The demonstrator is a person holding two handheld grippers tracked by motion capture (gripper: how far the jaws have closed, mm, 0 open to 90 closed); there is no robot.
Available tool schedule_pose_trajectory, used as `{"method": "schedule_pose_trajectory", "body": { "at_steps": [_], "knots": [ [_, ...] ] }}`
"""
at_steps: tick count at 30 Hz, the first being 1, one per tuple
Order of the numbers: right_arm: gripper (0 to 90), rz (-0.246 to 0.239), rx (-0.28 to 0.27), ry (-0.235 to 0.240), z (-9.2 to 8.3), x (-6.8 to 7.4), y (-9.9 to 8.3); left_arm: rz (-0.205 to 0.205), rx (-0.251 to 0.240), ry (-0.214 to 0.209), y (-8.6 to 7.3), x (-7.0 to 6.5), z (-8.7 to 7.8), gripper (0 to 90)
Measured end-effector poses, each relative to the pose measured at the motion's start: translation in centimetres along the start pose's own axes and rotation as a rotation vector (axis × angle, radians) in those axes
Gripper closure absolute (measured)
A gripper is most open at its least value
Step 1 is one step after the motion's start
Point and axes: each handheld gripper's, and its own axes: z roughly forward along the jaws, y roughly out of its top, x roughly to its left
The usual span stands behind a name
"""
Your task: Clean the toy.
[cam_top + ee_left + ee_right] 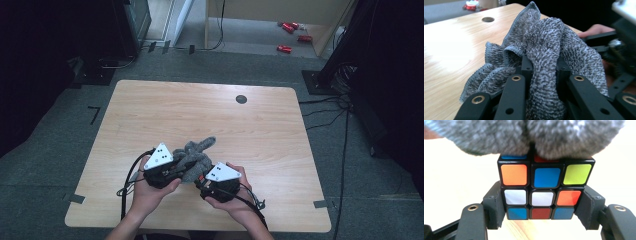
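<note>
At the near edge of a pale wooden worktop [150, 110], a person wipes a puzzle cube [546, 188] with a grey knitted cloth [549, 42], one tool in each hand. The left gripper [544, 72] has its jaws clenched on a bunched fold of the cloth, which rises between them and spills over both sides. The right gripper [541, 210] has its jaws grasping the cube by two opposite sides, its orange, blue, yellow-green and white stickers facing the camera. In the right gripper view the cloth rests on the cube's top face; in the high view both tools sit close together with the cloth [195, 156] heaped between them. The work appears to be mid-wipe. The next move likely calls for drawing the cloth across the top face while the cube is held steady, pressing lightly enough that it does not slip from its grip.
</note>
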Motion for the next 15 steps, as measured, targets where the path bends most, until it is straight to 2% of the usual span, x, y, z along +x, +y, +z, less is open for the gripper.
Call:
{"method": "schedule_pose_trajectory", "body": {
  "at_steps": [3, 5, 8, 11, 13, 15],
  "knots": [
    [34.7, 0.002, 0.010, -0.006, 0.3, 0.0, -0.1, 0.008, 0.010, -0.027, 0.1, -1.3, 0.7, 76.1],
    [34.7, -0.004, 0.022, -0.009, 0.4, 0.0, -0.3, 0.026, 0.021, -0.019, 0.1, -1.7, 1.1, 75.5],
    [34.7, -0.005, 0.030, -0.013, 0.3, -0.1, -0.5, 0.003, 0.022, -0.017, -0.1, -0.9, 1.0, 75.2],
    [34.6, -0.007, 0.025, -0.014, 0.1, -0.2, -0.4, -0.014, 0.024, 0.025, -0.2, 0.1, 0.6, 75.3],
    [34.7, -0.003, 0.018, -0.010, 0.0, -0.3, -0.3, -0.031, 0.017, 0.021, -0.3, 0.5, 0.4, 75.4],
    [34.7, 0.008, 0.008, -0.001, 0.1, -0.4, -0.2, -0.024, 0.008, 0.002, -0.1, 0.1, 0.3, 75.5]
  ]
}}
